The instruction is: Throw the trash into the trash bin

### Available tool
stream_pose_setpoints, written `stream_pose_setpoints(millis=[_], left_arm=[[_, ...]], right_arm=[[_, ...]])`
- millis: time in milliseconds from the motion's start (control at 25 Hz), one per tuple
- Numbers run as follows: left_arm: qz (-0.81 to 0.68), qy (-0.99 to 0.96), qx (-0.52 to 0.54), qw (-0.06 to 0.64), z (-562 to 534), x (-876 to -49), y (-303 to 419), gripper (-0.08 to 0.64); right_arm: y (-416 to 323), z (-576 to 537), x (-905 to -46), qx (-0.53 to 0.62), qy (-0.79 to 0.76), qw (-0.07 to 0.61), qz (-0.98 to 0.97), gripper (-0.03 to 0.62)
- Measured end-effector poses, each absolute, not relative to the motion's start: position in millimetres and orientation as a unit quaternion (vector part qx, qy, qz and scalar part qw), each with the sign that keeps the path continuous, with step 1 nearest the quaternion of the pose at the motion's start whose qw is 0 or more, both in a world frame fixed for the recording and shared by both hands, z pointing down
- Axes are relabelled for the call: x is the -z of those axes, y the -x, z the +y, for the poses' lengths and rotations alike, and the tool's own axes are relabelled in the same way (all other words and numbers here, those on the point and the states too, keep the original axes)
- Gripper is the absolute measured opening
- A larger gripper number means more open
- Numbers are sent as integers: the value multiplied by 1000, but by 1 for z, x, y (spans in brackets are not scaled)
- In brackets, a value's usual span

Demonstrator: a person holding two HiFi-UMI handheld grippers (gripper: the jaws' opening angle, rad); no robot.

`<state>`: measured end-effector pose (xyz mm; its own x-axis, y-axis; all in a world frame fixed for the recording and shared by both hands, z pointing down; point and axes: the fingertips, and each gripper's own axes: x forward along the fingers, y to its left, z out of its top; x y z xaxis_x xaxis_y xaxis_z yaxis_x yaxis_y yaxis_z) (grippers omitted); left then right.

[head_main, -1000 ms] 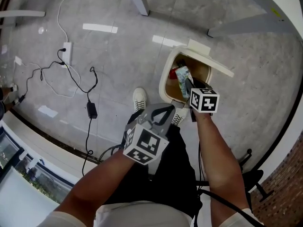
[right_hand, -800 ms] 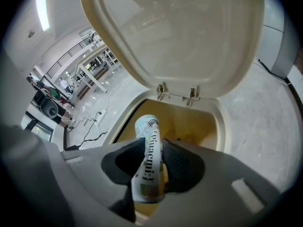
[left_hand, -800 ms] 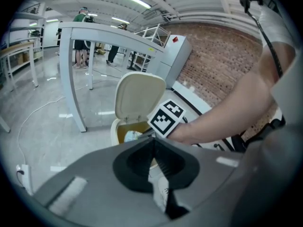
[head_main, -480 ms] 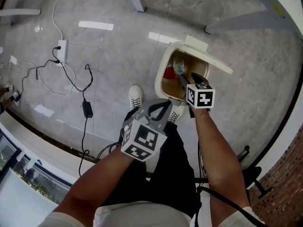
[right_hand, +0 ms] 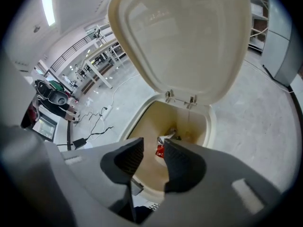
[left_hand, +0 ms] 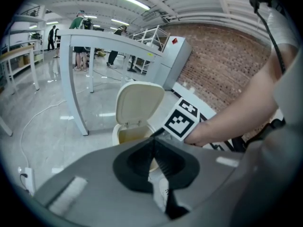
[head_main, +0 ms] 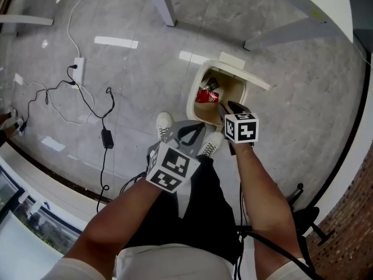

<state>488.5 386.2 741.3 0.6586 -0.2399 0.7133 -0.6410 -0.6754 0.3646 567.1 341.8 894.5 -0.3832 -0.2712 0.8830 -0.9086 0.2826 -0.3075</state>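
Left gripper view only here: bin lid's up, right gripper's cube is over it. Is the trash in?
Observer: Yes. A red packet lies at the bottom of the trash bin.
Operator: Anything held over it?
Observer: No. The right gripper is open above the bin. Nothing is between its jaws, which have just been closing partway.
Operator: Only one piece in there?
Observer: No, a paler scrap lies beside the red one.

Open-lidded trash bin [head_main: 193, 101] with red trash [head_main: 206, 95] inside, right tongs [head_main: 225, 106] over its near rim.
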Motion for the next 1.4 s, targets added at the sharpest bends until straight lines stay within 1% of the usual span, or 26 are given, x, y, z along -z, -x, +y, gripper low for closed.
stream_pose_setpoints(millis=[120,160,360,480,600,840,1000,1160,1400], left_arm=[[-259,-858,-319,308,382,-728,-486,3],[-261,-860,-317,304,378,-722,-485,3],[-277,-873,-301,264,351,-679,-480,3],[-284,-879,-282,260,343,-648,-478,3],[-285,-892,-249,246,339,-598,-479,3],[-292,-917,-197,188,333,-505,-477,3],[-303,-923,-159,175,337,-447,-474,3],[-298,-934,-135,141,346,-402,-486,3],[-302,-937,-119,130,367,-366,-492,3]], right_arm=[[-565,345,-864,-424,-416,362,-718,18],[-565,344,-851,-418,-415,360,-723,3],[-564,342,-779,-394,-399,336,-757,3],[-564,347,-727,-406,-386,293,-775,2],[-571,357,-659,-409,-380,246,-792,2],[-574,370,-527,-344,-372,170,-846,2],[-571,376,-449,-312,-379,112,-864,2],[-581,383,-399,-281,-397,74,-871,2],[-593,402,-353,-260,-409,33,-874,2]])
